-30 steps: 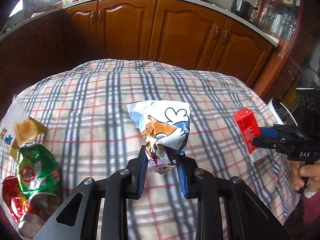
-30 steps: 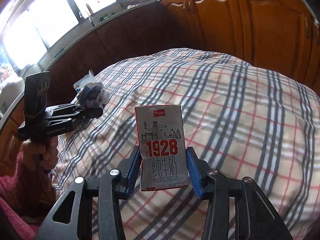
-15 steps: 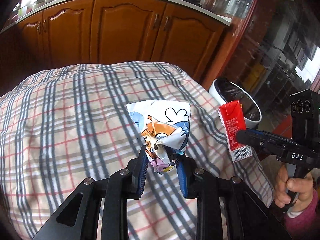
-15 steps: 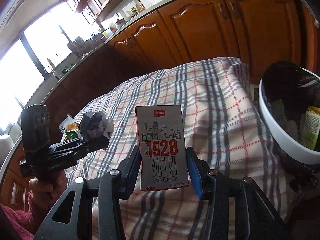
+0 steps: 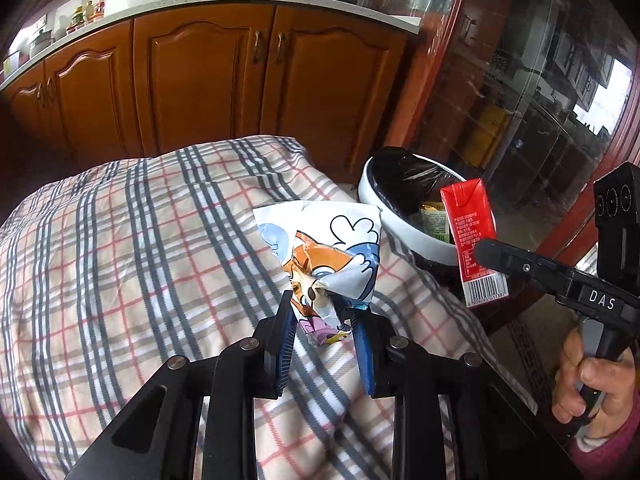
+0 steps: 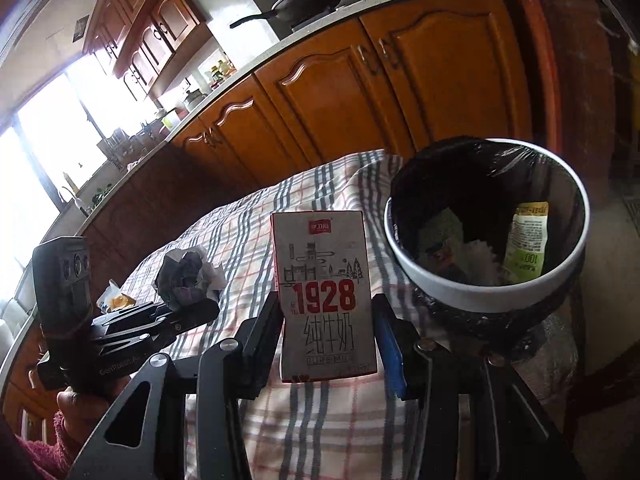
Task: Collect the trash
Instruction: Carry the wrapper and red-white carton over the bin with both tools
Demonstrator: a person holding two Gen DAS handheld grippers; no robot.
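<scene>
My left gripper (image 5: 323, 320) is shut on a crumpled cartoon wrapper (image 5: 328, 256) and holds it above the plaid cloth near the table's right end. My right gripper (image 6: 328, 320) is shut on a grey and red milk carton (image 6: 324, 300) marked 1928, held upright just left of the bin. The white bin (image 6: 480, 292) with a black liner stands beside the table and holds several wrappers. In the left wrist view the carton (image 5: 472, 240) hangs over the bin's rim (image 5: 404, 232). In the right wrist view the left gripper (image 6: 192, 304) holds the wrapper (image 6: 184, 276) at the left.
The plaid tablecloth (image 5: 120, 260) covers the table. A snack packet (image 6: 116, 300) lies on it far left in the right wrist view. Wooden cabinets (image 5: 200, 80) run behind, with a pan (image 6: 304, 0) on the counter. A glass cabinet (image 5: 540, 100) stands right of the bin.
Both grippers have swung right toward the bin with their loads. The bin is now close and large in both views; the packets on the table's left end have left the left wrist view.
</scene>
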